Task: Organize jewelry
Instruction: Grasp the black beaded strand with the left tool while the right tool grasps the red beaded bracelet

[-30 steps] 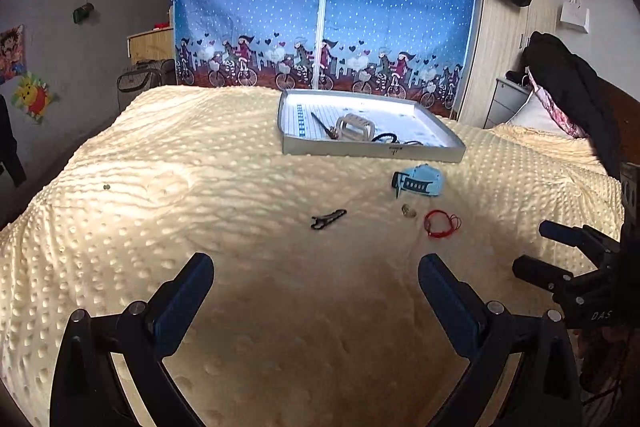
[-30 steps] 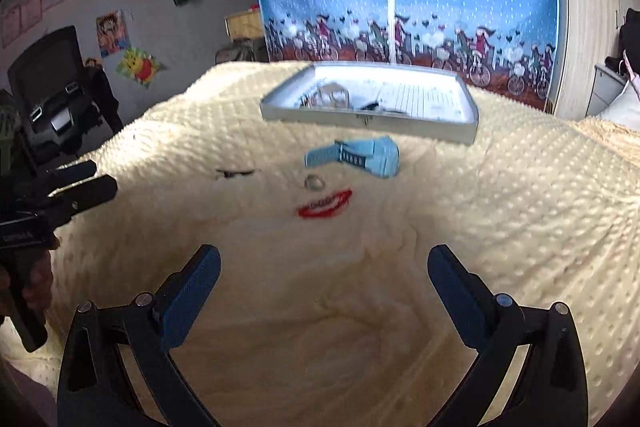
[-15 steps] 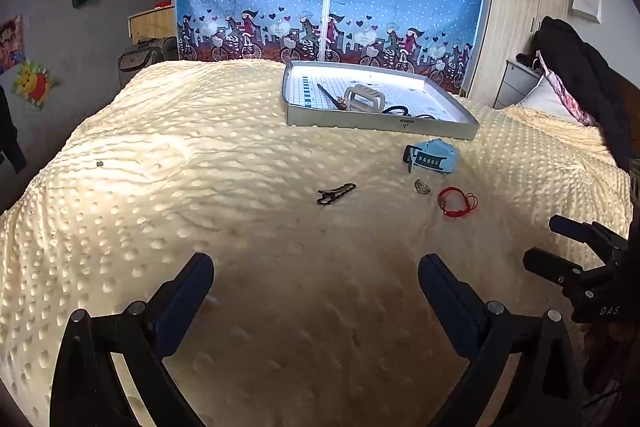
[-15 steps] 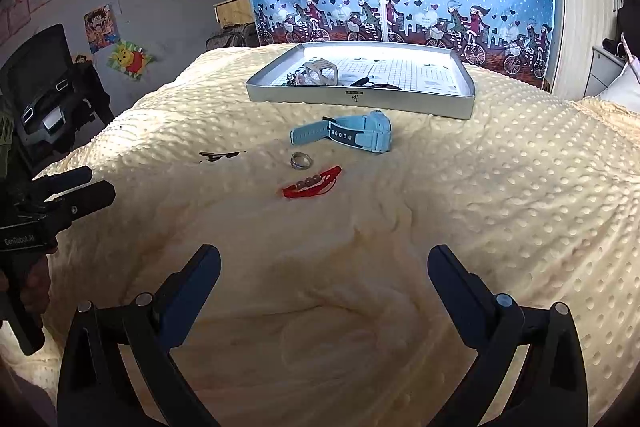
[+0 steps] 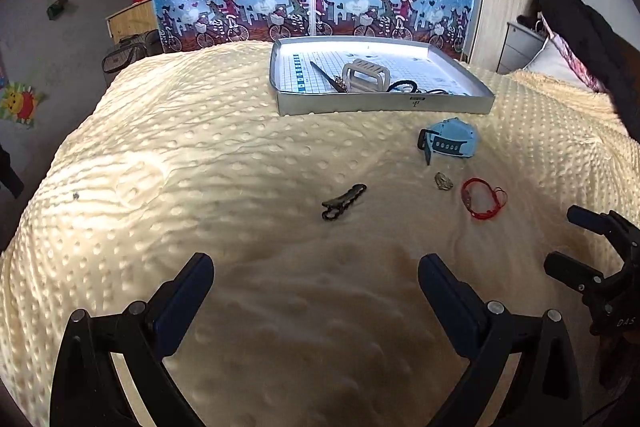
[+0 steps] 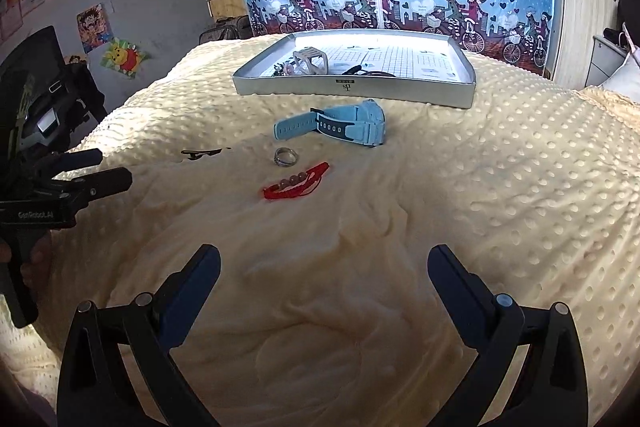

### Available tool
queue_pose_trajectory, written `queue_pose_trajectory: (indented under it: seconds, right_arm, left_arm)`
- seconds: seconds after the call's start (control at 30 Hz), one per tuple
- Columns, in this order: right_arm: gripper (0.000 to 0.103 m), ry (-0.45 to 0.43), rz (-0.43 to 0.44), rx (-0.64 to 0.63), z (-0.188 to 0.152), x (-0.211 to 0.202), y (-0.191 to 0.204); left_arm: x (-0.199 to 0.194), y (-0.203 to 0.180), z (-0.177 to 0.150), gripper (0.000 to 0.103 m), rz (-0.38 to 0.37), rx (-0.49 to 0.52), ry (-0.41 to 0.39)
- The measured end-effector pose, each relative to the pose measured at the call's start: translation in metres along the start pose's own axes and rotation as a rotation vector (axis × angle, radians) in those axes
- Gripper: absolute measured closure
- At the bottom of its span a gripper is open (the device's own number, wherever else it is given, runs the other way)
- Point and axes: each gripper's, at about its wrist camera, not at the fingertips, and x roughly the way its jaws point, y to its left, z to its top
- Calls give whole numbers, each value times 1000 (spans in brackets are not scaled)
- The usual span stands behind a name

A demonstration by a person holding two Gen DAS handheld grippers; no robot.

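Both hand-held grippers have come lower and closer to the bed [image 5: 180, 163] over the last second, so the loose pieces now sit larger and sharper ahead of them. I take that as the approach to a pick, with nothing lifted yet.

The left hand-held gripper [image 5: 316, 281] hovers with its jaws spread wide and nothing between them. Straight ahead of it, near but not touching, lies the black hair clip [image 5: 343, 201] on the cream blanket. The right hand-held gripper [image 6: 324, 271] is equally wide open and empty. Ahead of it and slightly to its left lies the red bracelet [image 6: 298, 181], with the silver ring [image 6: 285, 157] just beyond it and the blue watch [image 6: 340, 128] further on.

All 4 pieces are still on the blanket, in front of the silver tray [image 5: 384, 103] that rests near the far side of the bed. The tray already holds a pale watch band [image 5: 365, 75] and some dark cords and a thin stick-like piece that I cannot identify.

By my reading, the clip falls to the left hand-held gripper and the bracelet to the right one. The soft, dimpled blanket may give under the fingers, so thin items could sink away from a grasp.
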Motion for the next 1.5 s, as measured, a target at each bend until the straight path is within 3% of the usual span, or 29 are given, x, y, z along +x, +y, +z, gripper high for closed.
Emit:
queue_pose_trajectory:
  seconds: [0.33,0.5,0.57,0.63,0.73,0.87,0.97,1.07,1.13,1.2,1.3,1.5]
  right_arm:
    - [1,36,89,-24,15,31,3]
    - [2,26,84,-44,24,43,6]
    - [9,26,91,-65,29,48,9]
    - [27,34,102,-91,33,55,13]
    - [35,60,134,-86,34,65,14]
    - [38,51,161,-74,35,70,13]
    - [47,36,183,-70,37,73,11]
    - [58,42,202,-60,35,79,10]
    - [71,40,213,-57,33,79,10]
    - [80,37,230,-54,31,78,8]
    - [82,33,243,-42,29,78,7]
    - [88,29,261,-7,25,75,-1]
  left_arm:
    - [25,2,20,0,0,14,37]
    - [37,12,20,0,-57,-29,73]
    - [41,16,23,0,-92,-43,81]
    - [46,15,28,0,-124,-33,87]
    - [56,8,40,3,-150,32,106]
    - [69,-7,50,21,-151,146,128]
    - [81,-8,50,40,-156,156,175]
    - [91,-5,47,54,-166,137,211]
    - [93,-3,45,61,-177,126,216]
    - [94,-3,43,80,-207,121,231]
    - [96,-6,38,88,-227,130,241]
    - [95,-11,35,88,-220,137,248]
